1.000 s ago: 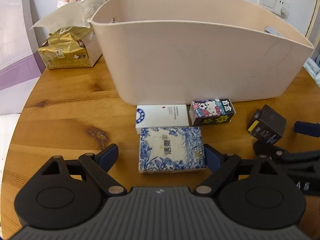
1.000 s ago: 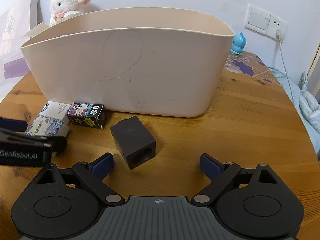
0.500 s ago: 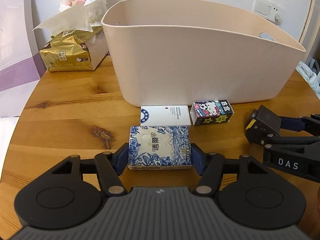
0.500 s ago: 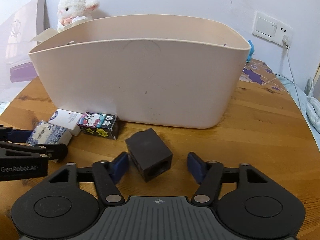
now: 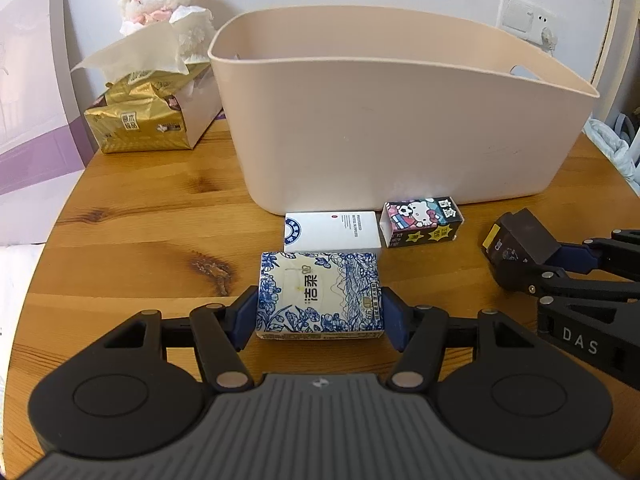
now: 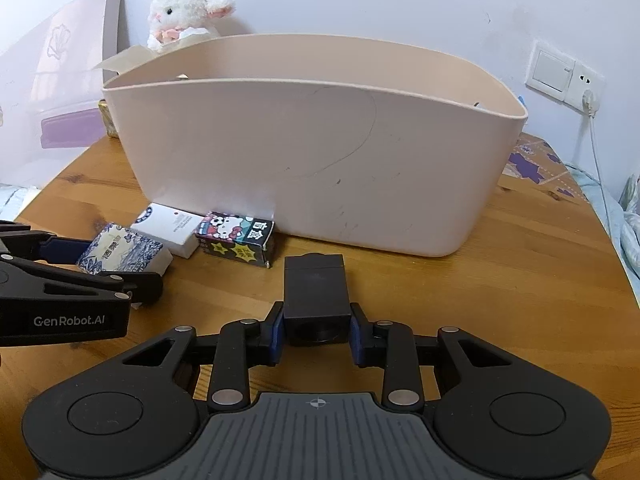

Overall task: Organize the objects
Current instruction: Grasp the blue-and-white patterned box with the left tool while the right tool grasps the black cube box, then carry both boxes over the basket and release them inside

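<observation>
My left gripper [image 5: 320, 316] is shut on a blue-and-white floral tissue pack [image 5: 318, 294], its blue pads pressed to both sides. My right gripper [image 6: 317, 336] is shut on a dark brown box [image 6: 315, 298], seen also in the left wrist view as the dark brown box [image 5: 520, 248]. A white card box [image 5: 332, 231] and a small cartoon-cat box [image 5: 422, 222] lie on the wooden table [image 5: 140, 232] just before the big beige tub [image 5: 392, 132]. The same floral pack [image 6: 120, 254], white box [image 6: 170, 228] and cartoon box [image 6: 238, 238] show at left in the right wrist view, before the tub [image 6: 316, 160].
A gold tissue package [image 5: 138, 124] and a white plush lamb [image 5: 168, 4] stand at the back left beside the tub. A wall socket with a cable [image 6: 588, 98] is at the right. Bedding [image 6: 632, 224] lies past the table's right edge.
Both grippers went from open to shut: the left closed on the floral tissue pack, the right moved forward and closed on the dark brown box, which now sits square between its pads.
</observation>
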{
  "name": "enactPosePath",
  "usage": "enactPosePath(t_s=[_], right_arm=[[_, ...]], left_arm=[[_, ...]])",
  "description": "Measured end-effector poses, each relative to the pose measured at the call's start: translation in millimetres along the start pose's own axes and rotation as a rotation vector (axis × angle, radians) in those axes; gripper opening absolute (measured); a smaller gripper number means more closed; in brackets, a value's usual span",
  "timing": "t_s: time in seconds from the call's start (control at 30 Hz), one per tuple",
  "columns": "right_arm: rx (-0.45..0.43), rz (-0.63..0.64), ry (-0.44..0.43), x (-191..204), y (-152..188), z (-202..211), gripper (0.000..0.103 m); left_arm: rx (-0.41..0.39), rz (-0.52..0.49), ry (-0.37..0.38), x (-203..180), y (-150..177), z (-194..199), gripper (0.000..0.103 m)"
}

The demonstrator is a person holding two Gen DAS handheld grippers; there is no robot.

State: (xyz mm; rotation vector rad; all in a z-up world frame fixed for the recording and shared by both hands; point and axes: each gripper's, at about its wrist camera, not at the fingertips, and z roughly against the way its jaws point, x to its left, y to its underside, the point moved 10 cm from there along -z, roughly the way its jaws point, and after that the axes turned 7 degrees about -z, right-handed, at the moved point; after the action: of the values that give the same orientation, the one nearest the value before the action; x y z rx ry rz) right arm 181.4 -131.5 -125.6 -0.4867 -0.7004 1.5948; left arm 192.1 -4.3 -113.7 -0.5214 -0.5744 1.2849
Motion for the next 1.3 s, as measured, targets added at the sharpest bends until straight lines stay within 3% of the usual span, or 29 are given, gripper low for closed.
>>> enactPosePath(t_s=[0.67, 1.07, 1.3], right_arm=[[-0.16, 0.014, -0.031, 9.8, -47.7, 72.5, 0.03], [-0.288, -0.021, -0.04, 4.1, -101.2, 101.0, 0.03], [-0.329, -0.045, -0.016, -2.8, -136.7, 97.4, 0.03]], left_arm=[[-0.151, 0.007, 0.004, 19.0, -27.2, 74.8, 0.064], [-0.311, 0.007, -0.013, 32.5, -88.3, 121.1, 0.064], [-0.35, -0.021, -0.038, 30.8, -127.1, 113.8, 0.064]])
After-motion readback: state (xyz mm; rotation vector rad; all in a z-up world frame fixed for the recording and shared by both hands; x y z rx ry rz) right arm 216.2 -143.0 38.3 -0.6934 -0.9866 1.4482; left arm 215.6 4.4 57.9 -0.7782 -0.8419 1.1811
